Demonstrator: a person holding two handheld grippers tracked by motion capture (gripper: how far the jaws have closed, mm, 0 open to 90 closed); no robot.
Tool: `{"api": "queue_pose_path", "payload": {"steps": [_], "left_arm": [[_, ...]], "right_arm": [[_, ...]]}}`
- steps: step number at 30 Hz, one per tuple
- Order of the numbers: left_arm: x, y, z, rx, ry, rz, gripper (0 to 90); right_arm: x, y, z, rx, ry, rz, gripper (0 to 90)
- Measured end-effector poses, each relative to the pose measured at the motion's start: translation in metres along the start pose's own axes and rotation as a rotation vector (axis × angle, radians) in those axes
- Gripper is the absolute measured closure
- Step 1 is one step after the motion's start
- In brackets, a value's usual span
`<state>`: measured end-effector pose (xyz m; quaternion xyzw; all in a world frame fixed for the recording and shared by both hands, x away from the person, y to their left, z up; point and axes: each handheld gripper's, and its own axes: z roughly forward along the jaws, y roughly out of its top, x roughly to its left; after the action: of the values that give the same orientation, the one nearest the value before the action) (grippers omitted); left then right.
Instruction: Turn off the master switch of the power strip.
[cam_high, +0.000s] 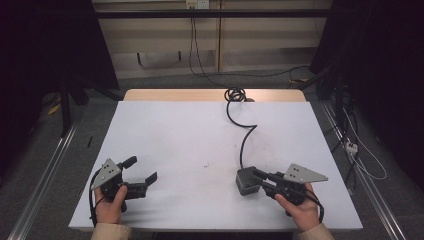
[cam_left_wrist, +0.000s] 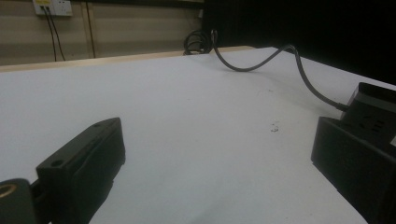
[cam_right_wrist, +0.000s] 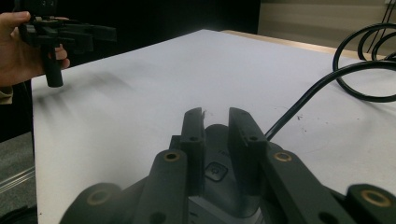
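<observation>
High view is showing the right gripper narrowing over a dark grey cube-shaped power adapter; the left gripper is hanging wide, well apart.

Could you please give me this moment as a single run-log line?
right gripper: jaws over dark grey cube-shaped power socket, grip unclear | left gripper: open, empty | black cable: trails across white table

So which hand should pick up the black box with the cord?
The right one. Its tool is already over the black box, jaws nearly closed. The left tool is open, far across the table.
</observation>
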<state>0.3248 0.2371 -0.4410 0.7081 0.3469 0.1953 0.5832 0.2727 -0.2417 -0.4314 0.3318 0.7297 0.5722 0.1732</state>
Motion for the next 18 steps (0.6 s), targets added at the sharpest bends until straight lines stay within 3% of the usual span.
{"api": "queue_pose_path", "payload": {"steps": [18], "left_arm": [[0.0002, -0.0003, 0.0000, -0.002, 0.001, -0.004, 2.5]], "right_arm": [[-0.0015, -0.0007, 0.0029, 0.026, 0.017, 0.008, 83.4]]}}
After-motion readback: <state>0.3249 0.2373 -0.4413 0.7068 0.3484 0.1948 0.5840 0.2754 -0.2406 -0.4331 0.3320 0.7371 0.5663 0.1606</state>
